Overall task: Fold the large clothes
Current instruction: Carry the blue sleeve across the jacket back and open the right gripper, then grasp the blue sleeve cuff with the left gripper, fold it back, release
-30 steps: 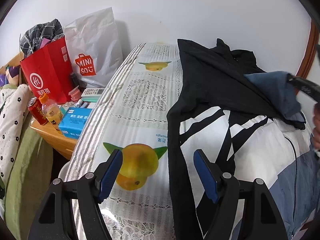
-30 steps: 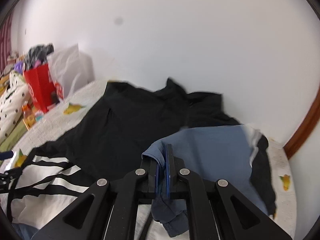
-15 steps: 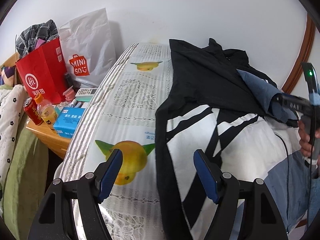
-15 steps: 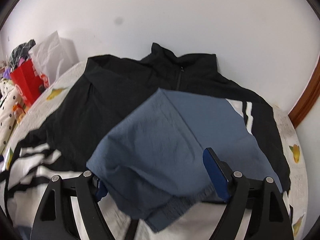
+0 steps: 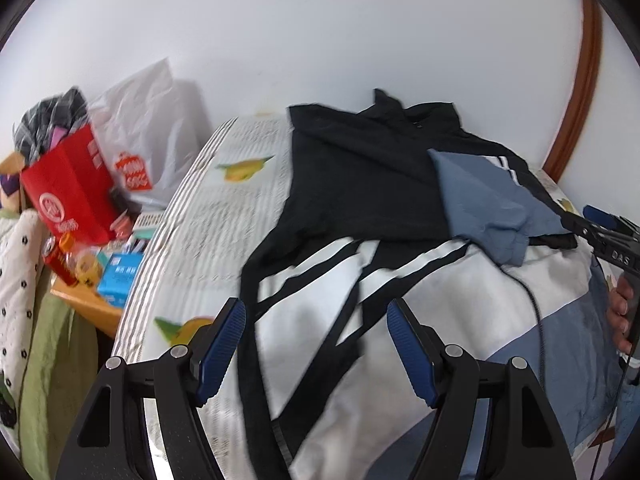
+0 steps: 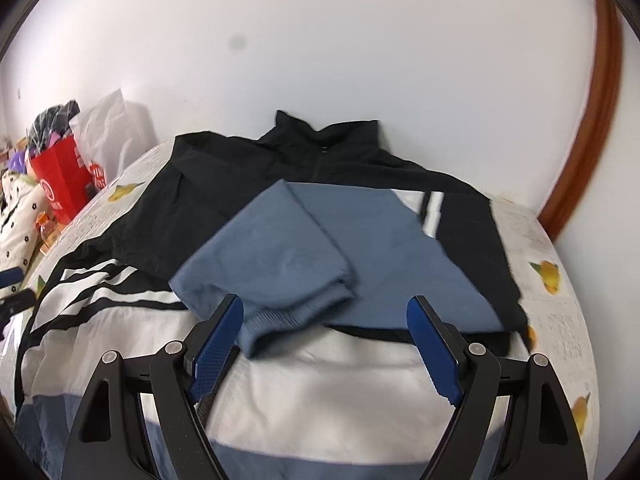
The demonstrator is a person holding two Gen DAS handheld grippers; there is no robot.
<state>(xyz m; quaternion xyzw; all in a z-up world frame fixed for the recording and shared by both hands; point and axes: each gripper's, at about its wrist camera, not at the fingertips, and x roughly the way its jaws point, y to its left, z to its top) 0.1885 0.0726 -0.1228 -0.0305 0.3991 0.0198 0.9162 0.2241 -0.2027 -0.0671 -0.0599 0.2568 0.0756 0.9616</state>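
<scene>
Jacket spread flat on bed, collar toward wall, long axis running away from both claws. Blue sleeve folded across chest, cuff just ahead of right gripper, fingers released. Left gripper likewise spread, nearer unfolded striped sleeve at left edge.

Plain white wall behind, brown wooden trim at right. Fruit-print cloth over the table; cluttered wooden stand alongside.
</scene>
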